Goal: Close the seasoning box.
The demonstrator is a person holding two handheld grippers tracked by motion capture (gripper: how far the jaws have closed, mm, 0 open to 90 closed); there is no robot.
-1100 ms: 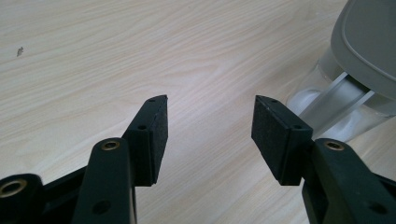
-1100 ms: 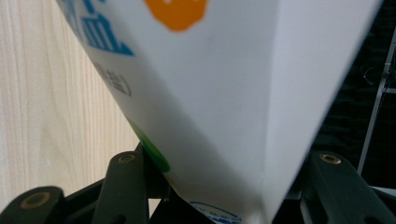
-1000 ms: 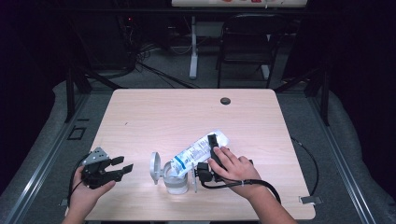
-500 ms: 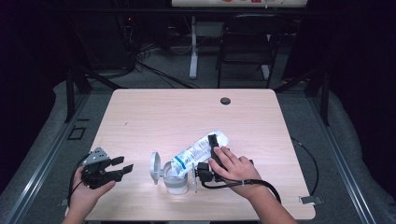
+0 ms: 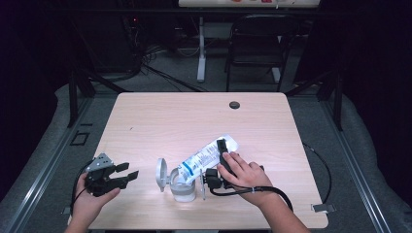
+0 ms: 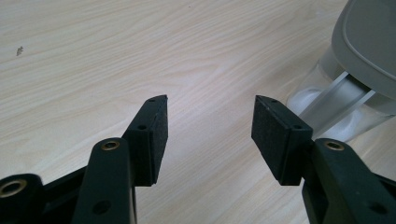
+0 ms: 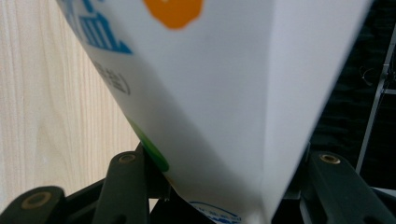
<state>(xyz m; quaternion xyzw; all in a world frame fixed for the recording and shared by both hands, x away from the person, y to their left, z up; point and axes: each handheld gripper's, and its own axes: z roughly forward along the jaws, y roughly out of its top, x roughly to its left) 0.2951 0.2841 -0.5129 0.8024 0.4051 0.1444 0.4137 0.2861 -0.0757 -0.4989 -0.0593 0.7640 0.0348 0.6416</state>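
Bag of white plastic, with blue print on it, lies tilted over a clear jar near the front edge of the table. Its lower end points down into the mouth of the jar, and its upper end rises toward the right and the back. The right gripper pinches the bag from both sides, a little above the jar. In the right gripper view the bag sits between the two black jaws and both of them press on it; an orange spot and some green print show on its white surface. The right hand covers most of this gripper in the high view, and a black cable runs from it to the right.

The jar stands upright on the table. Its grey lid is hinged open and stands up at the jar's left side. In the left gripper view the lid and the jar show at the right edge, just beside the right jaw.

The left gripper is well apart from the jar, at the front left part of the table, and it points toward the jar. Its jaws are spread and only bare wood shows between them. The left hand holds it low over the table.
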